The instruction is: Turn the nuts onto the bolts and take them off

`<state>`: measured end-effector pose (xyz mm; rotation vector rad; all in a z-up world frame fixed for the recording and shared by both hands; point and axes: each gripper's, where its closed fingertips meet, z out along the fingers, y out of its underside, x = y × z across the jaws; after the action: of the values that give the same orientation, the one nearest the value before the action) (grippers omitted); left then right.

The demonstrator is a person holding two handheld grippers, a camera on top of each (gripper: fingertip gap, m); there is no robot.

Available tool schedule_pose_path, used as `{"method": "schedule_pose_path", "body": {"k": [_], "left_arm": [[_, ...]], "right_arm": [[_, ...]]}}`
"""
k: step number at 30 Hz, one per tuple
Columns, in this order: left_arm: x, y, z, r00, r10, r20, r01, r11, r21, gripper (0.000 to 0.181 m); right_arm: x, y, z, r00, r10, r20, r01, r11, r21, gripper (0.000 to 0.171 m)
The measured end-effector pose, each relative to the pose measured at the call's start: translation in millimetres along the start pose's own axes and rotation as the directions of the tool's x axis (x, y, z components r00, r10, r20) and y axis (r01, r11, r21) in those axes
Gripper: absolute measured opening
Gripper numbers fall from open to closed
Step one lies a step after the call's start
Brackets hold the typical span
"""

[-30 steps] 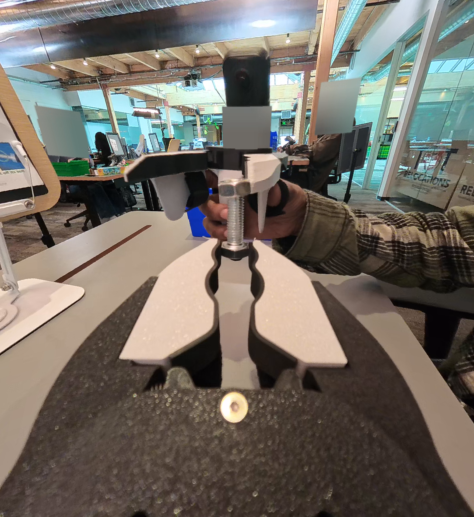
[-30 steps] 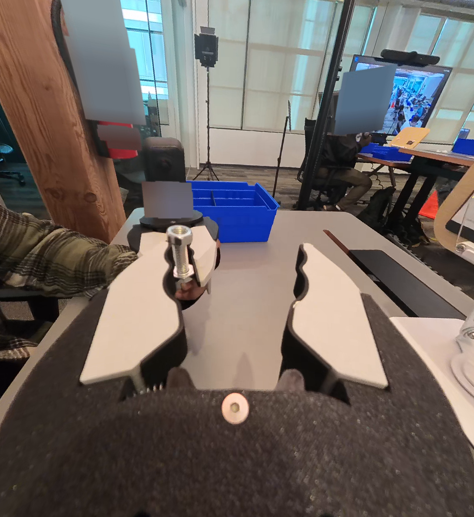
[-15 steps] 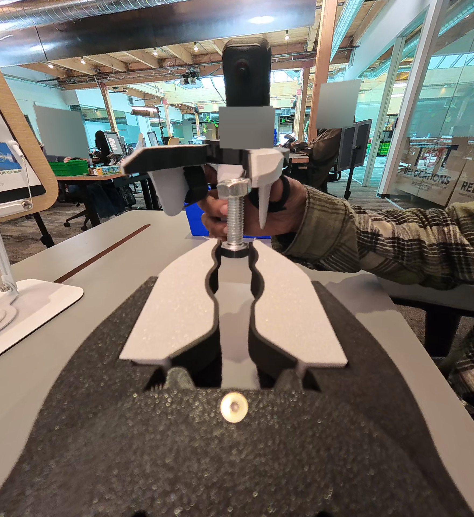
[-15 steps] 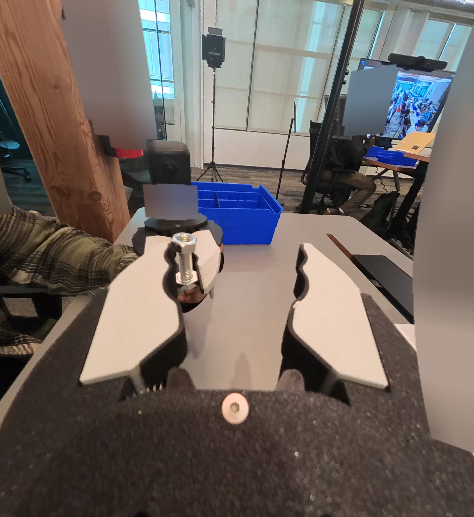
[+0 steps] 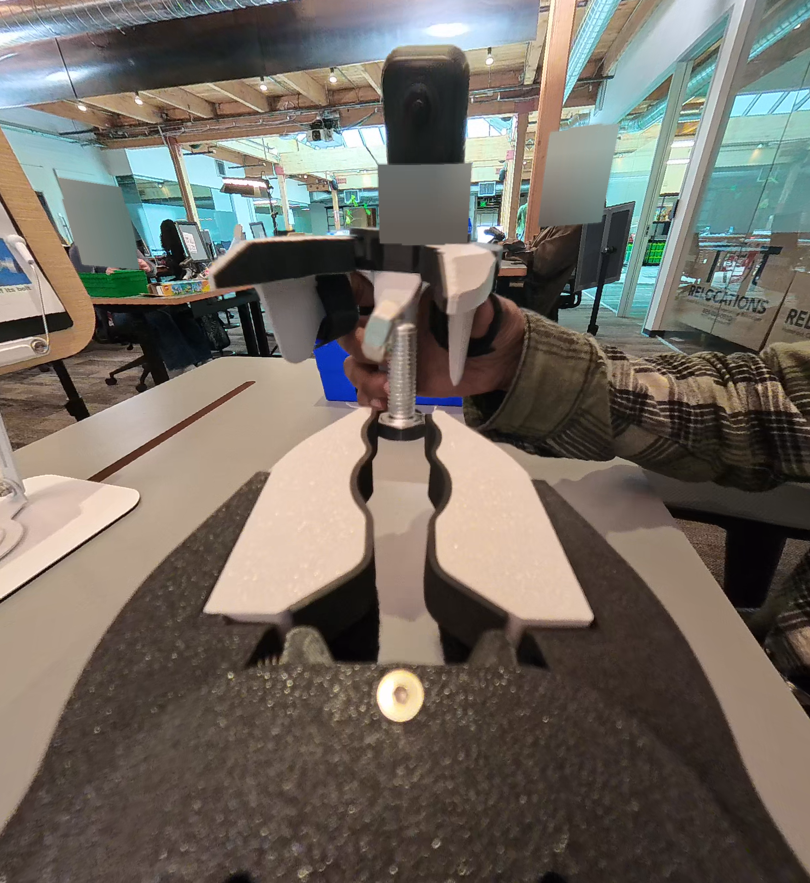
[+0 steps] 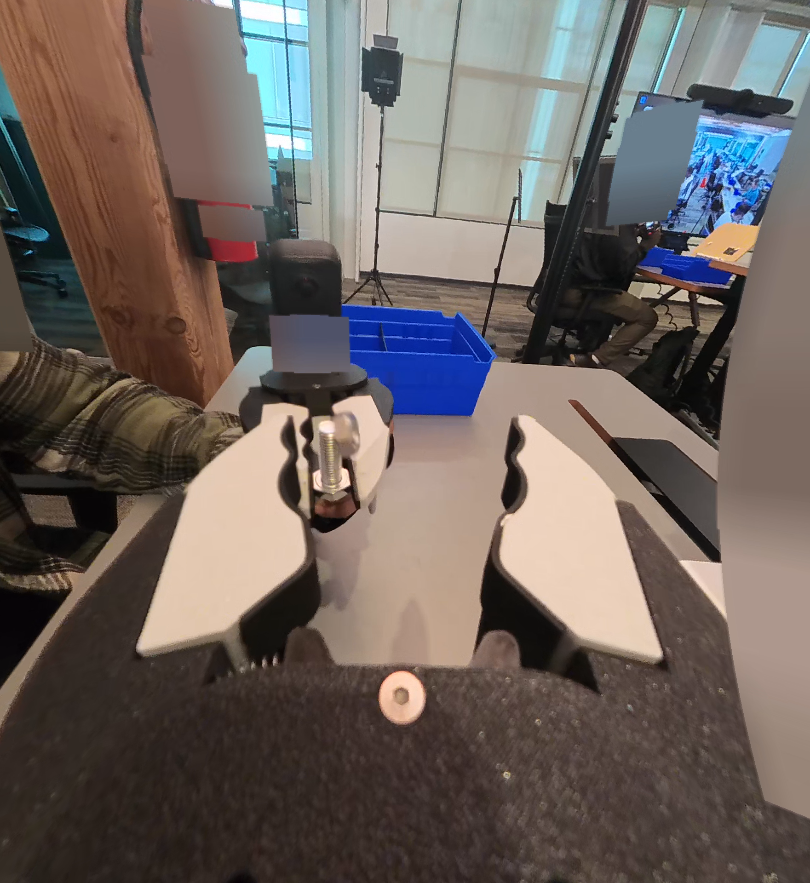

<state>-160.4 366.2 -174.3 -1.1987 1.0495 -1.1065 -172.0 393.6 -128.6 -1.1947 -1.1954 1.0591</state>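
- One bolt [image 5: 402, 368], frame centre, stands upright, head clamped in the left gripper [image 5: 400, 427].
- One nut [image 5: 383, 326], tilted at the bolt's tip.
- Right gripper [image 6: 400, 470] spread wide, holding nothing.
- One blue bin [image 6: 422, 365] behind.

Bright daylight pours through the windows [image 6: 479, 143], ceiling spotlights [image 5: 331, 75] adding glow. Fisheye bending curves the edges. The nut [image 5: 383, 325] is motion-blurred.

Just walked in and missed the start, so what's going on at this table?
A person is working a nut and bolt with two hand-held grippers. The left gripper is shut on the bolt at its head, holding it upright. The right gripper is open. The nut looks tilted at the bolt's top, apparently just off the threads.
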Motion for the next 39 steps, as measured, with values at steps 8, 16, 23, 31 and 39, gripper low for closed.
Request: {"method": "schedule_pose_path", "body": {"k": [8, 16, 23, 31, 39], "left_arm": [[-4.3, 3.5, -0.5, 1.0, -0.008, 0.013, 0.009, 1.0, -0.01, 0.018], [-22.9, 6.1, -9.7, 0.994, -0.099, 0.041, 0.098, 0.995, 0.027, 0.018], [-26.5, 7.2, -13.8, 0.995, -0.087, 0.055, 0.087, 0.996, 0.014, 0.018], [-27.0, 15.7, -9.7, 0.993, -0.107, 0.045, 0.108, 0.994, -0.021, 0.018], [-19.1, 23.7, -2.2, 0.992, -0.124, 0.013, 0.125, 0.99, -0.059, 0.018]], "right_arm": [[2.7, 8.1, -1.9, 0.995, 0.097, 0.034, -0.097, 0.995, 0.0, 0.076], [46.9, 54.3, -44.1, 0.95, 0.314, 0.004, -0.312, 0.943, 0.113, 0.063], [81.7, 24.6, -139.7, 0.926, 0.313, -0.21, -0.288, 0.947, 0.142, 0.06], [19.6, -5.6, -232.7, 0.805, 0.197, -0.56, -0.151, 0.98, 0.127, 0.051], [-11.2, 76.0, -263.9, 0.653, 0.223, -0.724, -0.396, 0.915, -0.075, 0.036]]}}
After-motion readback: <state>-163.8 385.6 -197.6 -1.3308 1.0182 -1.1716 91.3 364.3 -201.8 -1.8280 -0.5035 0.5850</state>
